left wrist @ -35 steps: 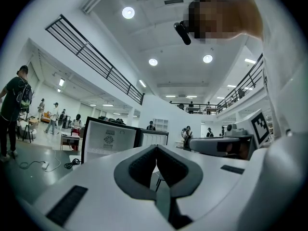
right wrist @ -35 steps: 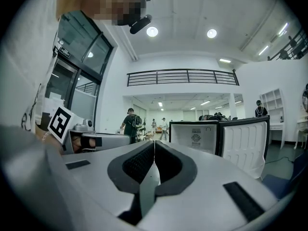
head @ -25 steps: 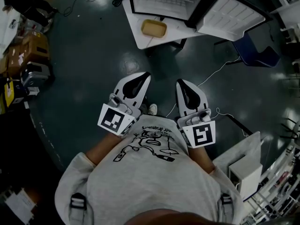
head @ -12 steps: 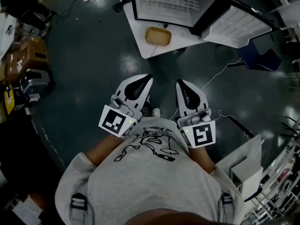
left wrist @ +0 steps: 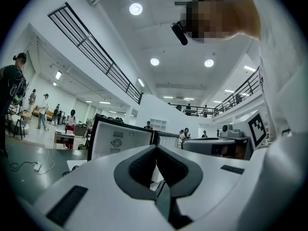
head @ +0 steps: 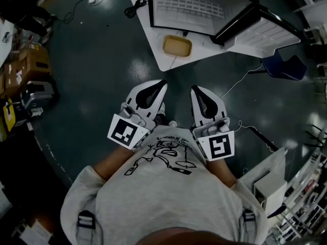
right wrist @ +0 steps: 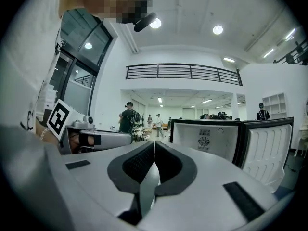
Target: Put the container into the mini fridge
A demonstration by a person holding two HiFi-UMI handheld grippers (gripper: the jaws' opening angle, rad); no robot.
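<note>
A tan, shallow container (head: 177, 46) lies on a small white table (head: 153, 14), just in front of the mini fridge (head: 196, 4). The fridge door (head: 265, 29) stands swung open to the right. Both grippers are held close to the person's chest, well short of the table. The left gripper (head: 158, 83) is shut with nothing in it, and so is the right gripper (head: 195, 89). In the left gripper view the shut left gripper (left wrist: 156, 148) points at the fridge (left wrist: 120, 138). In the right gripper view the right gripper (right wrist: 154, 143) faces the fridge (right wrist: 207, 138) and its ribbed door (right wrist: 267, 148).
Cardboard boxes and gear (head: 28, 70) line the left side of the dark floor. Cables (head: 135, 6) hang off the table's left end. A blue chair (head: 286, 65) stands right of the fridge, and a white cabinet (head: 268, 190) is at the lower right. People (right wrist: 126, 119) stand far off.
The table, container and fridge have slid down and to the right in the head view, so they are nearer. Both grippers stay shut at the chest.
</note>
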